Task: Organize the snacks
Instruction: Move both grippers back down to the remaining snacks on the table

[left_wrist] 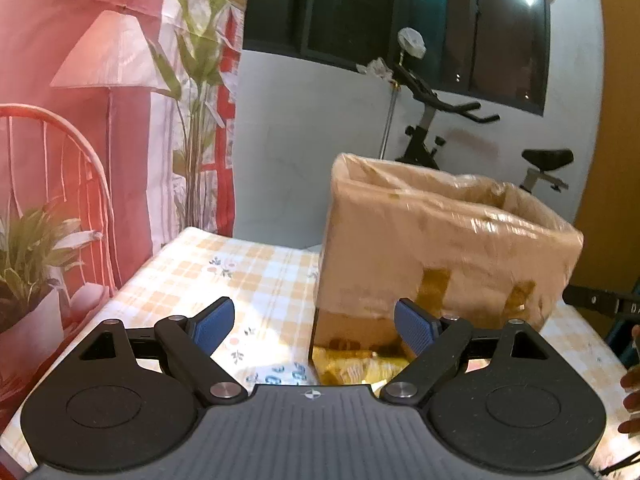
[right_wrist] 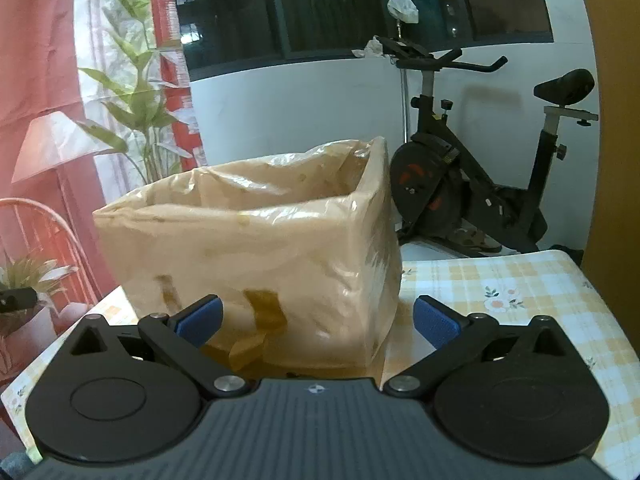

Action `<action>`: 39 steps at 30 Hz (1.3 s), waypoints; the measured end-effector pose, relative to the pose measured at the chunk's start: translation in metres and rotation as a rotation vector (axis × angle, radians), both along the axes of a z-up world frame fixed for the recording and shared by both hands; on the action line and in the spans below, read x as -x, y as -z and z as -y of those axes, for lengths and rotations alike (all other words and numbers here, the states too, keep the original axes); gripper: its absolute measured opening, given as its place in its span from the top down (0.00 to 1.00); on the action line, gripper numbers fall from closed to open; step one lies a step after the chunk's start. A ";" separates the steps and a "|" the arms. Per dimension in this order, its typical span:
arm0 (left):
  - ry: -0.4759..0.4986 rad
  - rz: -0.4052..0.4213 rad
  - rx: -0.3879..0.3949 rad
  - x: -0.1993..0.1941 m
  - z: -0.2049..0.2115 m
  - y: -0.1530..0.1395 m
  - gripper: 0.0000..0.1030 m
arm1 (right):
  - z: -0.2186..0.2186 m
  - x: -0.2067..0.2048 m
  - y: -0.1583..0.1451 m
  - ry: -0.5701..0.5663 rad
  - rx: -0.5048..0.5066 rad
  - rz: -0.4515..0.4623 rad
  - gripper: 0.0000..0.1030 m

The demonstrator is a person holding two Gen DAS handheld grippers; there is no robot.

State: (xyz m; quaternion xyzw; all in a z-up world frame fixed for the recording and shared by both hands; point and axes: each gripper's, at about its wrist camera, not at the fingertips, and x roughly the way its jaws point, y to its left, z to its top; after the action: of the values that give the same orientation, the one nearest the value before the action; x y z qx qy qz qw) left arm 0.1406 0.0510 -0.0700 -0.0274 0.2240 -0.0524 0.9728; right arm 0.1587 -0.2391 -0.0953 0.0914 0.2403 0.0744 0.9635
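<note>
A cardboard box (left_wrist: 448, 248) wrapped in clear plastic stands open-topped on the checkered tablecloth (left_wrist: 248, 276); it also shows in the right wrist view (right_wrist: 256, 256). A yellow snack packet (left_wrist: 352, 368) lies at the box's foot, just beyond my left gripper (left_wrist: 314, 324). The left gripper is open and empty, low over the table, facing the box's left corner. My right gripper (right_wrist: 318, 320) is open and empty, close in front of the box's taped side. The box's inside is hidden.
An exercise bike (right_wrist: 472, 184) stands behind the table. A potted plant (left_wrist: 28, 264) and a red chair (left_wrist: 64, 160) stand at the left. The other gripper's tip (left_wrist: 600, 302) shows at the right edge.
</note>
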 end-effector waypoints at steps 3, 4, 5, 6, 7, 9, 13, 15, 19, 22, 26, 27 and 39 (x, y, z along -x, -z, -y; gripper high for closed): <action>-0.001 0.006 -0.004 0.007 0.001 0.005 0.14 | 0.000 0.007 0.007 0.002 -0.023 -0.012 0.00; -0.002 0.006 -0.004 0.009 0.001 0.007 0.14 | 0.001 0.009 0.009 -0.005 -0.035 -0.014 0.00; -0.003 0.005 -0.002 0.010 0.002 0.008 0.14 | 0.001 0.012 0.011 -0.010 -0.044 -0.015 0.00; -0.005 0.001 0.002 0.012 0.002 0.010 0.14 | 0.001 0.015 0.013 -0.010 -0.046 -0.012 0.00; -0.008 -0.004 0.008 0.014 0.003 0.012 0.15 | 0.000 0.019 0.015 -0.007 -0.039 -0.008 0.00; -0.016 -0.009 0.025 0.018 0.003 0.016 0.15 | -0.002 0.025 0.018 0.007 -0.016 -0.009 0.00; -0.020 -0.023 0.049 0.026 0.006 0.027 0.15 | -0.001 0.039 0.026 0.034 -0.026 0.003 0.00; -0.014 -0.032 0.047 0.031 0.008 0.033 0.15 | -0.002 0.044 0.031 0.025 -0.013 -0.007 0.00; -0.014 -0.059 0.048 0.036 0.009 0.044 0.15 | -0.003 0.050 0.042 0.037 0.043 -0.022 0.00; -0.011 -0.089 0.067 0.038 0.009 0.051 0.15 | -0.002 0.054 0.051 0.057 0.068 -0.033 0.00; 0.009 -0.132 0.075 0.040 0.012 0.062 0.15 | -0.004 0.058 0.069 0.050 0.064 -0.085 0.04; 0.013 -0.139 0.074 0.040 0.012 0.064 0.16 | -0.007 0.060 0.073 0.044 0.070 -0.101 0.05; 0.099 -0.187 0.067 0.039 0.028 0.077 0.18 | -0.014 0.040 0.108 0.043 0.081 -0.241 0.17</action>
State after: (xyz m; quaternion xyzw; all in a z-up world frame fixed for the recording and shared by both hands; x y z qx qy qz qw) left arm 0.1019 0.0233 -0.1471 -0.0537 0.3130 -0.1051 0.9424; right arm 0.1186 -0.2250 -0.2031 0.0657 0.3550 0.0323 0.9320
